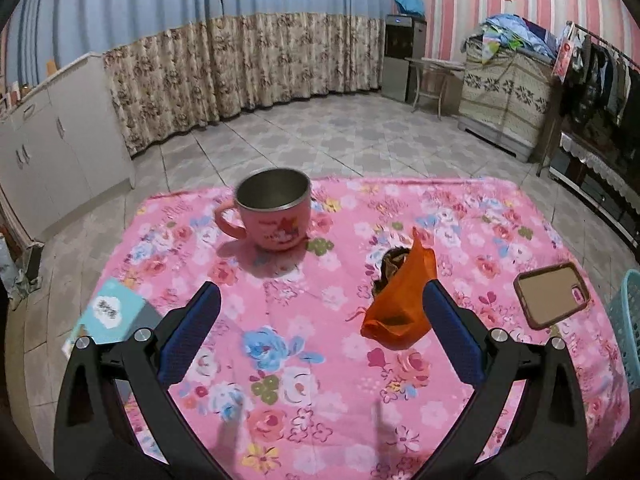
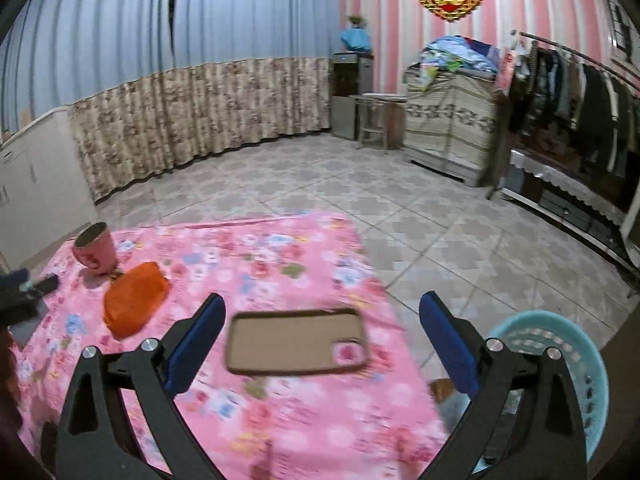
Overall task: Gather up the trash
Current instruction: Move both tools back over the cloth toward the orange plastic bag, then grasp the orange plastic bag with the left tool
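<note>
An orange crumpled wrapper (image 1: 402,300) lies on the pink floral tablecloth (image 1: 320,360), with a small brown scrap (image 1: 390,264) just behind it. My left gripper (image 1: 320,308) is open above the cloth; its right finger is next to the wrapper. The wrapper also shows in the right wrist view (image 2: 134,300). My right gripper (image 2: 320,316) is open over a phone case (image 2: 298,342) near the table's right edge. A teal basket (image 2: 560,360) stands on the floor, right of the table.
A pink mug (image 1: 272,212) stands at the far side of the table. A teal card (image 1: 108,312) lies at the left edge. The phone case (image 1: 552,300) and basket (image 1: 628,320) show at the right. Tiled floor, cabinets and curtains surround the table.
</note>
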Demonstrator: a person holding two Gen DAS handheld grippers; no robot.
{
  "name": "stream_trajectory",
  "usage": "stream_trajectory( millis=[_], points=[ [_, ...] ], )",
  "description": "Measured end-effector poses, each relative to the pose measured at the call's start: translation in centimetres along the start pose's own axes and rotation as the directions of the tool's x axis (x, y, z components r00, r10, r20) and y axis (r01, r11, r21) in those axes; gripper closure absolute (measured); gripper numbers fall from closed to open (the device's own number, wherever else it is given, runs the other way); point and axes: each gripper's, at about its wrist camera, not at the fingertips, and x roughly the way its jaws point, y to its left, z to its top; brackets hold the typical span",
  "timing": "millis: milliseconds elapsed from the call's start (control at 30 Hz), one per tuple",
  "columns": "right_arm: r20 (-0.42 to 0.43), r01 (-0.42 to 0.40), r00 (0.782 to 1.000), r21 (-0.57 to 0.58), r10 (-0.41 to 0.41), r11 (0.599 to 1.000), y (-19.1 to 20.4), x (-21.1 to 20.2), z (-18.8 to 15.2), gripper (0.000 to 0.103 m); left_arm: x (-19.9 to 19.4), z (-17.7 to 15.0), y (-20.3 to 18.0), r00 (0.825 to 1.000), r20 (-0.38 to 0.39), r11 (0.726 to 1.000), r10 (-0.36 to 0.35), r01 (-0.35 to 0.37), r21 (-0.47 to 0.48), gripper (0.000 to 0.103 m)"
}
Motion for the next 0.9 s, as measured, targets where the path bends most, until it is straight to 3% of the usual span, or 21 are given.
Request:
stream_trajectory(
  millis=[100, 233, 633, 700, 767, 900],
  points=[
    [-0.012, -0.041, 0.999, 0.025, 0.042, 0.999, 1.4, 0.8, 0.3, 0.008, 1.4, -0.5, -0.9, 0.999, -0.022, 1.000, -0.025, 0.025, 0.014, 0.006],
    [-0.022, -0.029, 0.999, -0.029, 0.028, 0.999, 2.7, 2.1, -0.6, 0.008, 2.9, -0.9, -2.4, 0.998, -0.034, 0.997, -0.046, 0.048, 0.058, 0.006],
    [-0.088, -0.009, 0.996, -0.002, 0.009, 1.000, 1.1, 5.4, -2.0, 0.008, 7.4, -1.6, -4.5, 0.988, -0.110, 0.992, -0.112, 0.118, 0.044, 0.007],
    [-0.092, -0.010, 0.996, 0.003, 0.010, 1.000, 1.0, 5.6, -2.0, 0.008, 7.7, -1.7, -5.0, 0.984, -0.121, 0.988, -0.129, 0.138, 0.063, 0.016],
    [-0.093, -0.008, 0.996, 0.001, 0.009, 1.000, 0.9, 5.6, -1.9, 0.008, 7.7, -1.8, -5.4, 0.980, -0.135, 0.984, -0.146, 0.158, 0.079, 0.032],
    [-0.097, -0.016, 0.995, 0.008, 0.016, 1.000, 0.9, 5.8, -1.9, 0.008, 7.1, -2.2, -5.9, 0.982, -0.139, 0.980, -0.129, 0.147, 0.135, 0.045]
  ],
)
